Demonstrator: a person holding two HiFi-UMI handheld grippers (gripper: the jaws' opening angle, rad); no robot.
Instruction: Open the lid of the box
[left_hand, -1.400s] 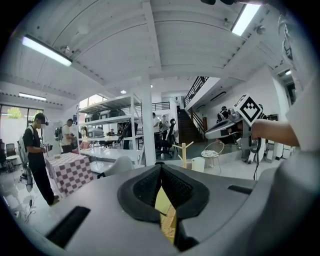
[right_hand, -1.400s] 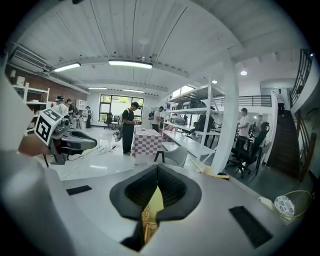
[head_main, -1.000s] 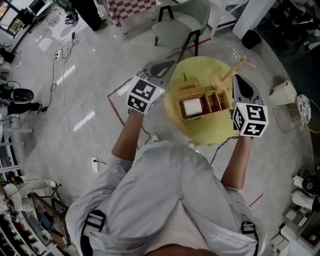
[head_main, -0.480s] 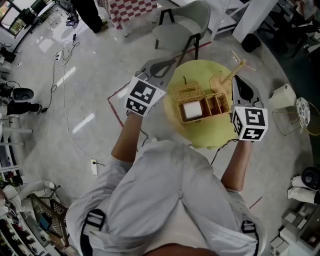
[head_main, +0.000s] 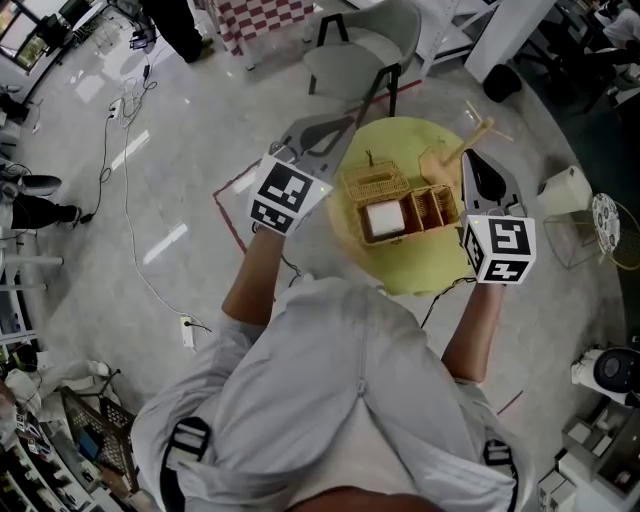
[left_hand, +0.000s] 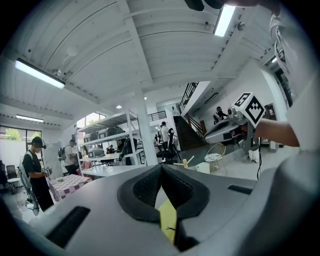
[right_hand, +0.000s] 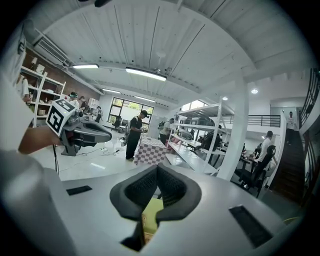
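Observation:
A wicker box (head_main: 400, 205) stands on the round yellow table (head_main: 420, 265). Its woven lid (head_main: 375, 183) is tipped up at the far left side. Inside lie a white block (head_main: 384, 216) and, to its right, divided compartments (head_main: 436, 205). My left gripper (head_main: 335, 128) hovers off the table's left edge, shut and holding nothing. To the right of the box is my right gripper (head_main: 473, 157), also shut and holding nothing. In the left gripper view the pads (left_hand: 150, 187) meet, and the right gripper (left_hand: 227, 131) shows beyond. The right gripper view shows its pads (right_hand: 170, 186) touching too.
A wooden piece (head_main: 465, 140) lies on the table's far right. A white chair (head_main: 365, 45) stands behind the table, and red tape lines (head_main: 235, 215) mark the floor. To the right are a white roll (head_main: 566, 185) and a wire basket (head_main: 585, 235). Cables (head_main: 130, 190) trail at left.
Both grippers hold about the same places beside the box. Only the head view has shifted slightly.

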